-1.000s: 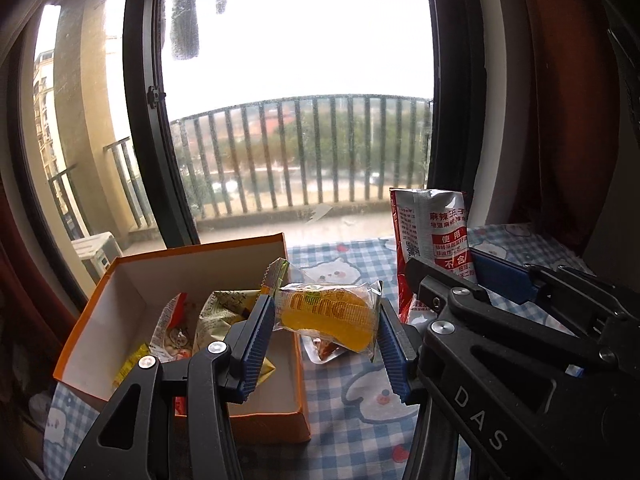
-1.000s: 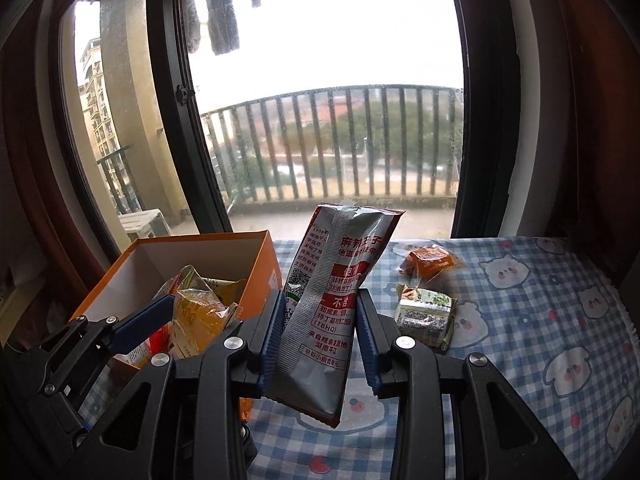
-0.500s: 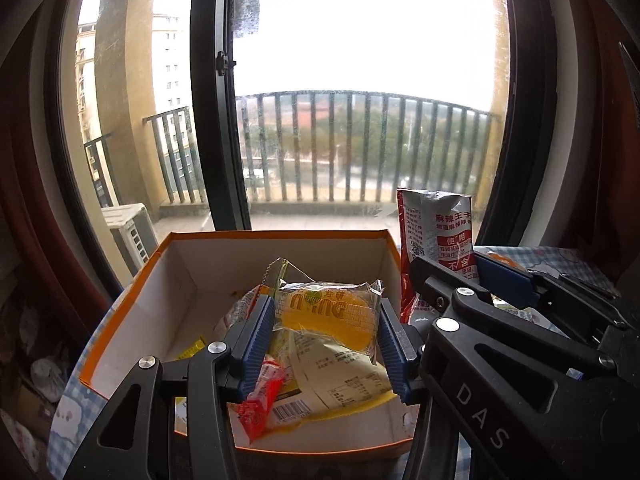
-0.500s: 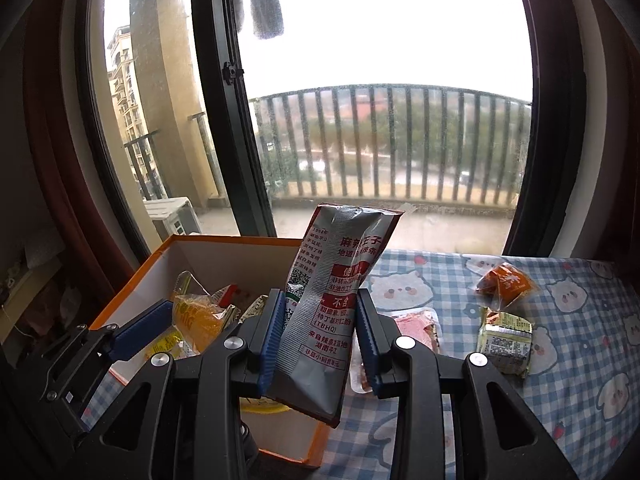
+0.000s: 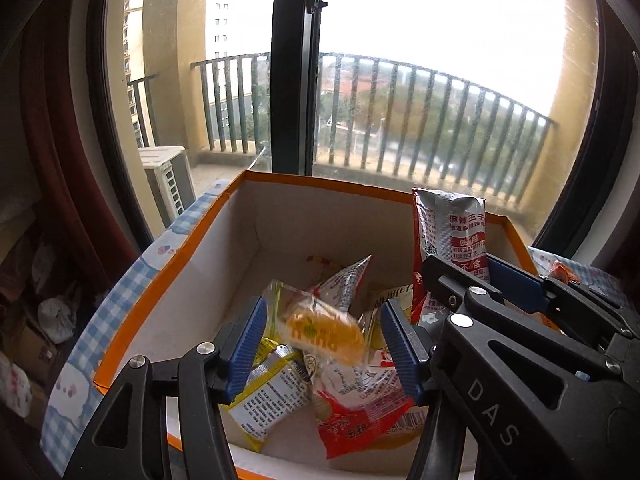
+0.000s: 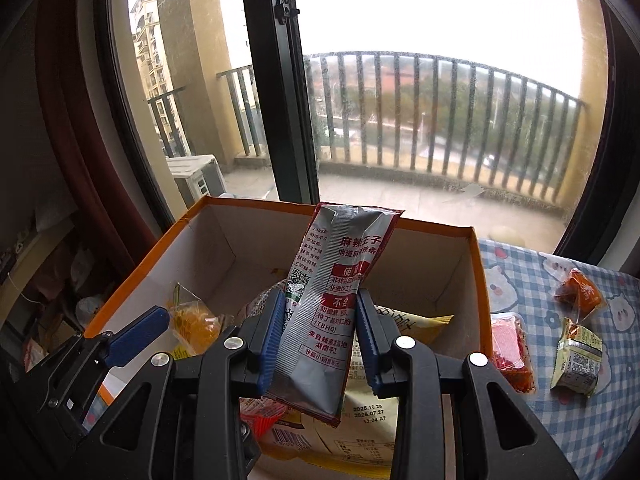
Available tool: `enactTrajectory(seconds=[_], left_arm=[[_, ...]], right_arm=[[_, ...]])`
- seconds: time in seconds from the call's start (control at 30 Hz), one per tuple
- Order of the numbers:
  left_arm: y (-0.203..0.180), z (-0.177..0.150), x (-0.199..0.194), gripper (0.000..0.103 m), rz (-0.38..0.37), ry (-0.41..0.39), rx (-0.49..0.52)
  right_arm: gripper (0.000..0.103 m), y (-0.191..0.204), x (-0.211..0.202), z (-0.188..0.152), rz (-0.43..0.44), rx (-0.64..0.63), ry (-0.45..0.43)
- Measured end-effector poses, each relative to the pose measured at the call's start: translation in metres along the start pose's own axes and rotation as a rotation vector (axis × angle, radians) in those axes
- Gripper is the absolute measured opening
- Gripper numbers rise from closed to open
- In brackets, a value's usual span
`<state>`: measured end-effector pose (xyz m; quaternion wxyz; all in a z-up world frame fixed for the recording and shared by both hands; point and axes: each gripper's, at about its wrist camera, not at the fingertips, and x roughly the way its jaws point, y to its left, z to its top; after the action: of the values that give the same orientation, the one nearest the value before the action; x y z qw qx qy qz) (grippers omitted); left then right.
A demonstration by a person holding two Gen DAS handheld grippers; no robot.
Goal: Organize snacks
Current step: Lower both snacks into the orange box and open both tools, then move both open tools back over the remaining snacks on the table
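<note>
Left tool point(image 5: 322, 346) wide — orange snack point(image 5: 326, 334) loose between; right tool point(image 6: 321, 338) clamps silver packet point(image 6: 328, 304).

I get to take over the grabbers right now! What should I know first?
Left gripper: open over the orange box; the blurred yellow snack pack sits loose between its fingers, apparently dropping in.
Right gripper: shut on the silver-and-red packet, held upright above the box.
Done: several snacks already lie in the box.
Left: put the silver packet in, then collect the orange snack, green-labelled pack and red tray from the checked cloth.
</note>
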<state>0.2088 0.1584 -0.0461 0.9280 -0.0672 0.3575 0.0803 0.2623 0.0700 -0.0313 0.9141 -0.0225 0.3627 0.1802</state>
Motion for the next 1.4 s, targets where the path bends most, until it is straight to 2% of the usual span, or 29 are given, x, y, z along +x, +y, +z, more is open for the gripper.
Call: enactTrajectory(seconds=[0.07,0.33,0.5,0.53,0.57,0.63,0.73,1.03,1.4], left_arm=[[0.009,0.0,0.003,0.071,0.024,0.012,-0.016],[0.025,0.0,-0.004,0.079,0.097,0.028,-0.041],[0.028,-0.006,-0.004,0.083,0.09,0.052,-0.055],[0.026,-0.007,-0.007,0.084,0.089,0.052,-0.056],[0.027,-0.006,-0.009,0.084,0.091,0.051,-0.056],[0.024,-0.006,-0.013,0.085,0.083,0.042,-0.055],[0.02,-0.008,-0.021,0.086,0.082,0.031,-0.048],[-0.01,-0.02,-0.05,0.087,0.037,-0.001,-0.021],[-0.075,-0.043,-0.093,0.087,-0.025,-0.057,0.045]], right_arm=[[0.038,0.009,0.005,0.0,0.008,-0.018,0.014],[0.038,0.034,0.018,0.002,0.089,-0.05,0.043],[0.043,0.041,0.023,0.001,0.101,-0.07,0.071],[0.048,0.041,0.022,0.0,0.098,-0.076,0.069],[0.06,0.041,0.02,0.0,0.089,-0.078,0.063],[0.074,0.038,0.014,0.0,0.085,-0.071,0.04],[0.081,0.034,0.006,-0.003,0.087,-0.063,0.035],[0.083,0.011,-0.036,-0.019,0.05,-0.047,0.009],[0.086,-0.049,-0.103,-0.044,-0.008,0.0,-0.053]])
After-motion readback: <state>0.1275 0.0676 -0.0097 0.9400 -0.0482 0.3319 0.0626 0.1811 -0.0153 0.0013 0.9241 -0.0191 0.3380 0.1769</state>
